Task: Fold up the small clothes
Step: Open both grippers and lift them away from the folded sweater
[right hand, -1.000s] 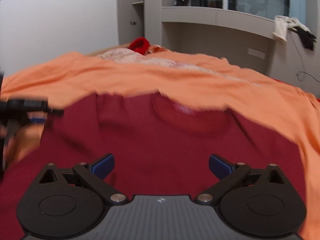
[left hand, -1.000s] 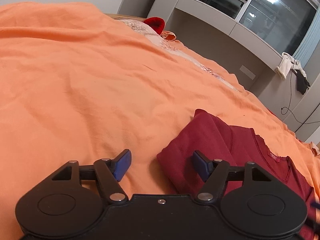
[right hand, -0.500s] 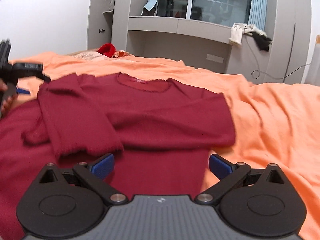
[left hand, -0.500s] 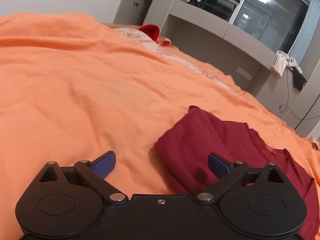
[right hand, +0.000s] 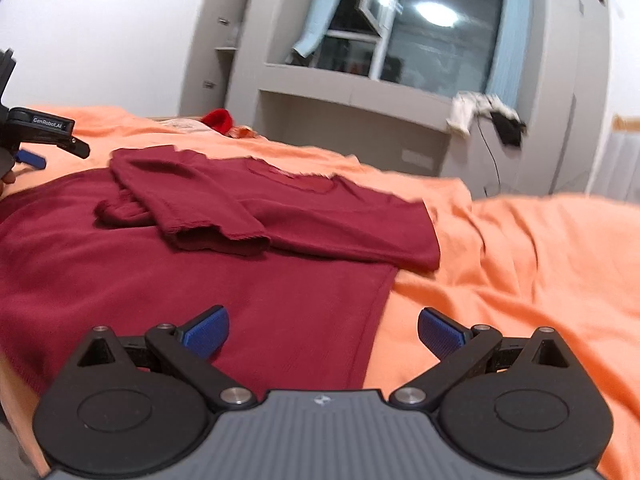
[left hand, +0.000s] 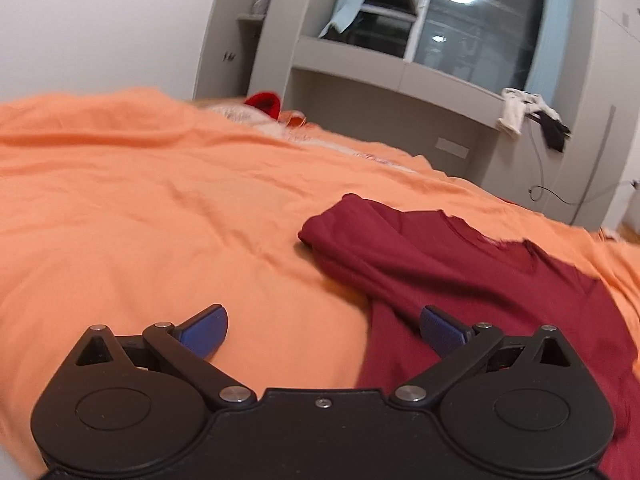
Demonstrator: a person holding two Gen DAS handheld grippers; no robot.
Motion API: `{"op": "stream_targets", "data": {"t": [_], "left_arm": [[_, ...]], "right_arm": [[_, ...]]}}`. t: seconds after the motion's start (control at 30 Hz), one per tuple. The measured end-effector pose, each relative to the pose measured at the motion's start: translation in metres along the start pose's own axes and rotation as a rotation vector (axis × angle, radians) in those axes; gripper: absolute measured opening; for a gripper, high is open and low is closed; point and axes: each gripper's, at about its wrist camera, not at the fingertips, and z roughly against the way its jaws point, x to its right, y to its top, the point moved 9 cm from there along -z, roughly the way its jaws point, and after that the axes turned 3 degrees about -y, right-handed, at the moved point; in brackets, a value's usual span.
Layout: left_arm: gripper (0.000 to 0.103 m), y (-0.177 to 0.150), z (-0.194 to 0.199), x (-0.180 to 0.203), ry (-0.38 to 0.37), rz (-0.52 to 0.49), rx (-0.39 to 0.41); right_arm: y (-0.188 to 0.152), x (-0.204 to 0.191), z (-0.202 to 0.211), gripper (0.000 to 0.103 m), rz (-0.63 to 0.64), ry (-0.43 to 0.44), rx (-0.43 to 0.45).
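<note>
A dark red long-sleeved top (right hand: 248,264) lies flat on the orange bedsheet (right hand: 520,264), both sleeves folded in across its chest. In the left wrist view the top (left hand: 460,264) lies to the right, its folded shoulder nearest. My left gripper (left hand: 322,330) is open and empty, its left finger over the sheet and its right finger over the top's left edge. My right gripper (right hand: 322,330) is open and empty above the top's right lower edge. The left gripper also shows in the right wrist view (right hand: 36,140) at the far left.
A red item (left hand: 264,104) and pale patterned cloth lie at the bed's far end. Grey shelving and a window stand behind the bed, with clothes (left hand: 532,116) hanging off the ledge and a cable down the wall.
Both grippers have drawn back and risen from the top. The left gripper's jaws opened wider than a second ago. The sleeves lie folded on the chest.
</note>
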Motion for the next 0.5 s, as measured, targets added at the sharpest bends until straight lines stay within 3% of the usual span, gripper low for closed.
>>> {"op": "stream_targets", "data": {"t": [0.3, 0.4, 0.5], "left_arm": [[0.102, -0.03, 0.086, 0.024, -0.088, -0.114, 0.183], [0.102, -0.046, 0.102, 0.032, -0.103, -0.136, 0.176], [0.102, -0.063, 0.103, 0.042, -0.122, -0.154, 0.121]], "right_arm": [[-0.009, -0.052, 0.044, 0.103, 0.251, 0.111, 0.146], [-0.026, -0.074, 0.05, 0.103, 0.378, 0.122, 0.133], [-0.047, -0.093, 0.049, 0.103, 0.517, 0.105, 0.106]]}}
